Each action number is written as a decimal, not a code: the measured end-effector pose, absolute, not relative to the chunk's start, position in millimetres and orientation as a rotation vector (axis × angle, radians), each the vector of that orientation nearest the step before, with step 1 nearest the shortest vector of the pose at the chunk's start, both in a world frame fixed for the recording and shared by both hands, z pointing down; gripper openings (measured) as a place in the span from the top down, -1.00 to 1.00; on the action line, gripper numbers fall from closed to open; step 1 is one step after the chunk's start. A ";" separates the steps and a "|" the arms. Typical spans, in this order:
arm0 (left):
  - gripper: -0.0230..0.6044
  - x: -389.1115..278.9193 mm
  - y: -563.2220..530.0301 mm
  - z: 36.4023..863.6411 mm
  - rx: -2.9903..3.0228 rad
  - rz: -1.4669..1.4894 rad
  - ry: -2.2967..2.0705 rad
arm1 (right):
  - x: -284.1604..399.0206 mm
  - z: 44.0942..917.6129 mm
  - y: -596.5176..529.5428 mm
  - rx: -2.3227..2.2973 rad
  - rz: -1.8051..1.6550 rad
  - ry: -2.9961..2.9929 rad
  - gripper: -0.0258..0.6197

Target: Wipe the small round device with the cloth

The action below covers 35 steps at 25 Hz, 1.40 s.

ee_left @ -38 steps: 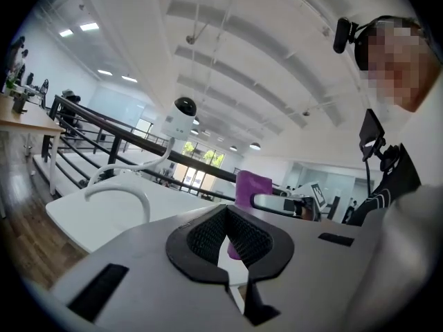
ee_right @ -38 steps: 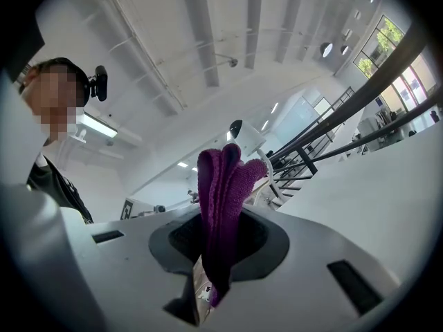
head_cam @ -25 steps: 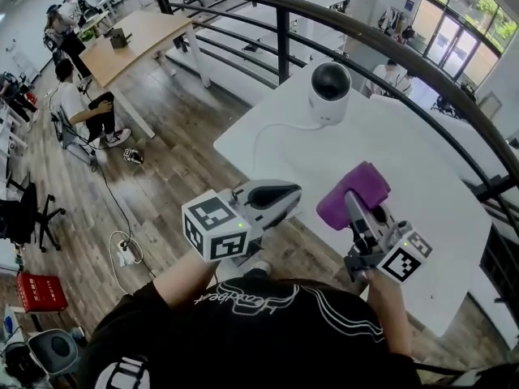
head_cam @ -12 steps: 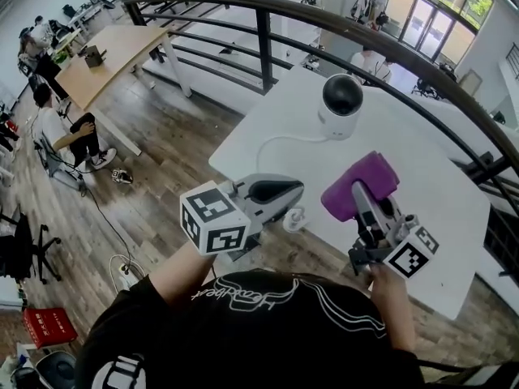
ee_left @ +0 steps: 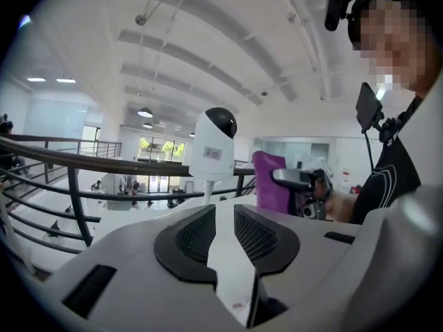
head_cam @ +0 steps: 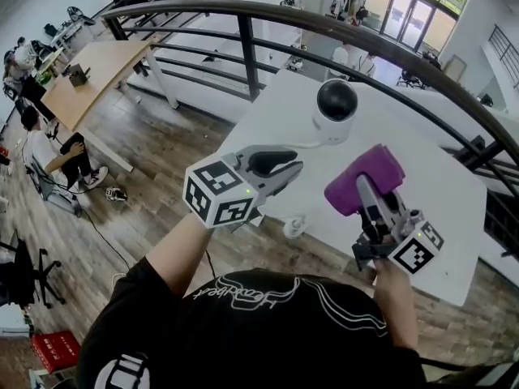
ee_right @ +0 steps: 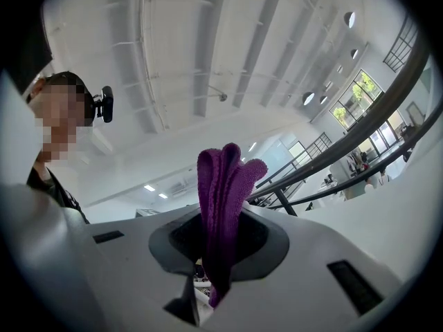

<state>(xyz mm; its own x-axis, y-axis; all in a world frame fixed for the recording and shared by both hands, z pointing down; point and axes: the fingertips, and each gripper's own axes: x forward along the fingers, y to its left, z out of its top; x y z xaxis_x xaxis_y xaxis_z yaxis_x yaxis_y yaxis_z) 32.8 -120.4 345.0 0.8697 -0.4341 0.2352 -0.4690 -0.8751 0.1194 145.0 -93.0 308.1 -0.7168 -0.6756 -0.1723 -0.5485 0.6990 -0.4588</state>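
- The small round white device with the black dome (head_cam: pixel 334 112) is standing near the far edge of the white table (head_cam: pixel 442 217);
- the left gripper (head_cam: pixel 297 167) is sitting closer to the device than a second ago, its tips now just short of the device's base; its jaws are opening from shut, with a narrow gap and nothing between them;
- the right gripper (head_cam: pixel 362 189) is still clamping the folded purple cloth (head_cam: pixel 366 173), near the device's right side but apart from it.

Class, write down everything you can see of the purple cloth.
The purple cloth is a soft, knitted-looking fabric, bunched into thick folds. The right tool is shut on it, folds standing out past the tips. It is held over the white table, right of the dome camera, apart from it.
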 end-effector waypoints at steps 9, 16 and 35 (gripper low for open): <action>0.46 55.4 -173.0 374.4 2.950 0.549 -0.607 | 145.4 303.8 -103.3 -1.012 -0.535 2.562 0.73; 0.46 61.8 -189.2 400.4 2.999 0.758 -0.564 | 143.7 308.4 -106.4 -1.027 -0.542 2.548 0.73; 0.66 66.8 -195.5 419.6 3.065 0.901 -0.501 | 131.7 299.8 -113.5 -0.991 -0.536 2.531 0.73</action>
